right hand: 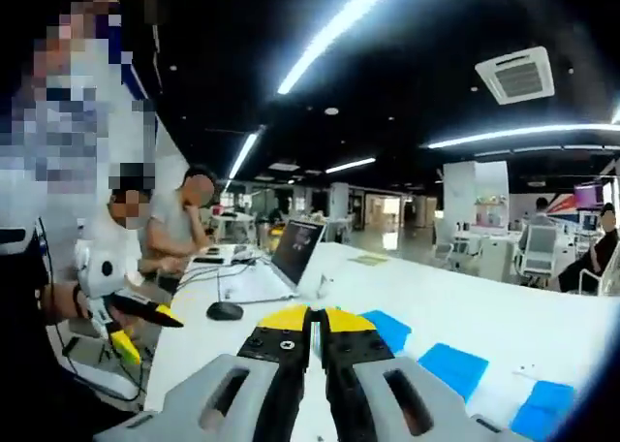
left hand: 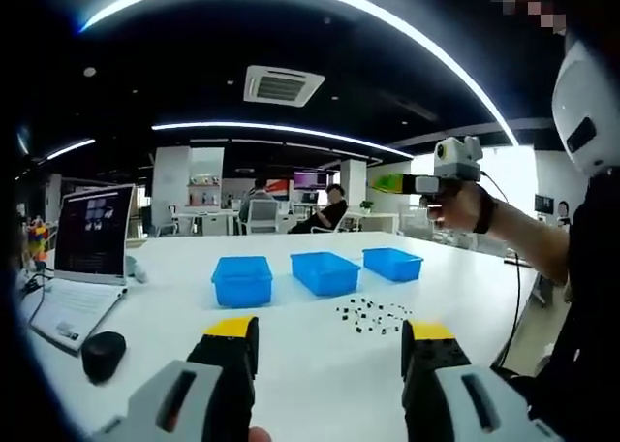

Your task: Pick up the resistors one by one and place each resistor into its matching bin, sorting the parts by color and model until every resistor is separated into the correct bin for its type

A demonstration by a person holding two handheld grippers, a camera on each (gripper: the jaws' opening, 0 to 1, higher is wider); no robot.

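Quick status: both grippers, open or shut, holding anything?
Left gripper: open, jaws wide apart, holding nothing, above the white table.
Right gripper: shut, yellow tips together, nothing visible between them.

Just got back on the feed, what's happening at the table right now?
A person holds a two-jaw gripper in each hand above a white table. The left gripper hangs open over the near edge, holding nothing. The right gripper is shut with nothing between its jaws and is raised high off the table. A scatter of small dark resistors lies loose in front of three blue bins set in a row. A laptop and mouse sit to one side. Sorting has not visibly begun.
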